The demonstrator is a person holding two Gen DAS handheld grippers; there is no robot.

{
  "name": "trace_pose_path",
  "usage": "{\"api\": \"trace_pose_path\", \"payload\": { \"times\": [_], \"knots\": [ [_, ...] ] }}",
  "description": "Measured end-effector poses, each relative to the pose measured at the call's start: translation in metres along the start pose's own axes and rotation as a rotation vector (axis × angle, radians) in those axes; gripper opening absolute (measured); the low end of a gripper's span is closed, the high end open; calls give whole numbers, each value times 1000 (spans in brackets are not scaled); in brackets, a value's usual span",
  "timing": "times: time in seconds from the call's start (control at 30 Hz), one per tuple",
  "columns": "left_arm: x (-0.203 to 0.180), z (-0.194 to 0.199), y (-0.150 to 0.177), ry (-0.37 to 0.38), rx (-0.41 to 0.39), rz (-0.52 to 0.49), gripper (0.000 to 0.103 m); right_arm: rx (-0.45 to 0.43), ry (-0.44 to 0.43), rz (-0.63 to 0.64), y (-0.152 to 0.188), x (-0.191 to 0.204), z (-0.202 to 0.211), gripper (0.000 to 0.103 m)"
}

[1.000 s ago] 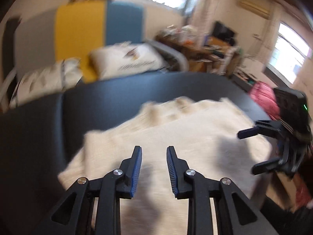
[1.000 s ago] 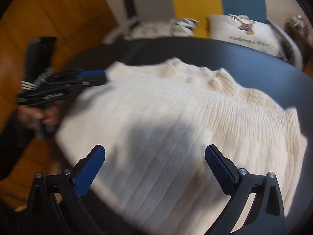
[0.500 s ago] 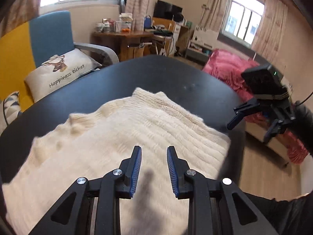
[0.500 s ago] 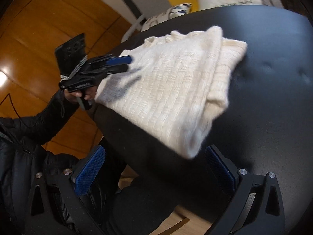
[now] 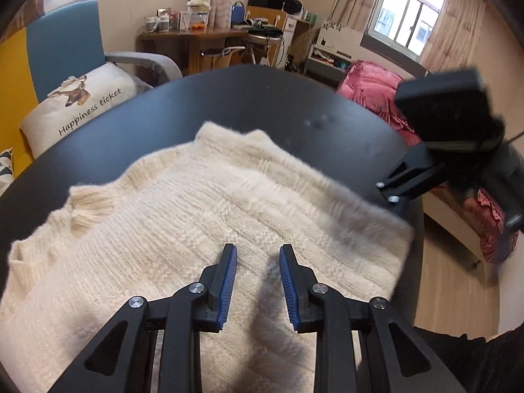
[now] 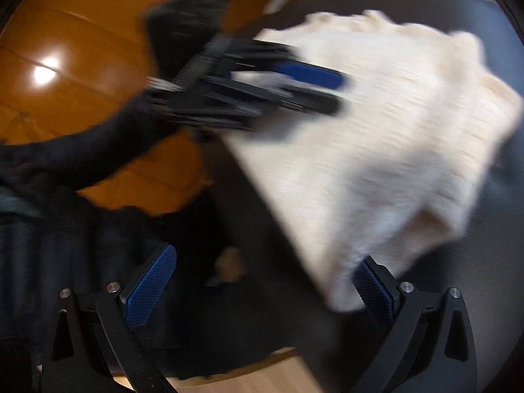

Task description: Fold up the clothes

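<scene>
Both wrist views close above shared sweater (image 5: pixel 203 216)

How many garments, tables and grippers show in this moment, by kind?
Cream knitted sweater: 1
Round black table: 1
Black two-finger grippers with blue pads: 2, the left gripper and the right gripper
Total: 4

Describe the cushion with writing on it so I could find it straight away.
Start at the round black table with the cream sweater on it. Behind its far left edge stands a blue armchair. The cushion on its seat is white, with a cow's head and "Happiness ticket".
</scene>
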State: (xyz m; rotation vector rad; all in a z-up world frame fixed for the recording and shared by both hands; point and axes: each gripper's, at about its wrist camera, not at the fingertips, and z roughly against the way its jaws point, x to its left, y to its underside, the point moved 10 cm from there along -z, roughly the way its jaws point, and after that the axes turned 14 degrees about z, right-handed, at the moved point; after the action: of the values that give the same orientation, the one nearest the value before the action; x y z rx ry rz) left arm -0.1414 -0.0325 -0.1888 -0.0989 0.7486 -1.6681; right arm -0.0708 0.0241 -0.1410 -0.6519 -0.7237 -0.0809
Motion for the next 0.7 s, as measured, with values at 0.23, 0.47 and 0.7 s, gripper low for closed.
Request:
{"api": "trace_pose_path", "payload": {
  "times": [0.23,0.47,0.7],
  "knots": [
    [5,-7,3,38,14,23,27,304,-27,9,34,5,-37,103],
    [2,-7,4,8,-9,-12,27,318,-13,-36,41,5,-25,103],
    [-21,13,12,109,-39,-15,28,59,43,-126,17,-8,-17,103]
  ]
}}
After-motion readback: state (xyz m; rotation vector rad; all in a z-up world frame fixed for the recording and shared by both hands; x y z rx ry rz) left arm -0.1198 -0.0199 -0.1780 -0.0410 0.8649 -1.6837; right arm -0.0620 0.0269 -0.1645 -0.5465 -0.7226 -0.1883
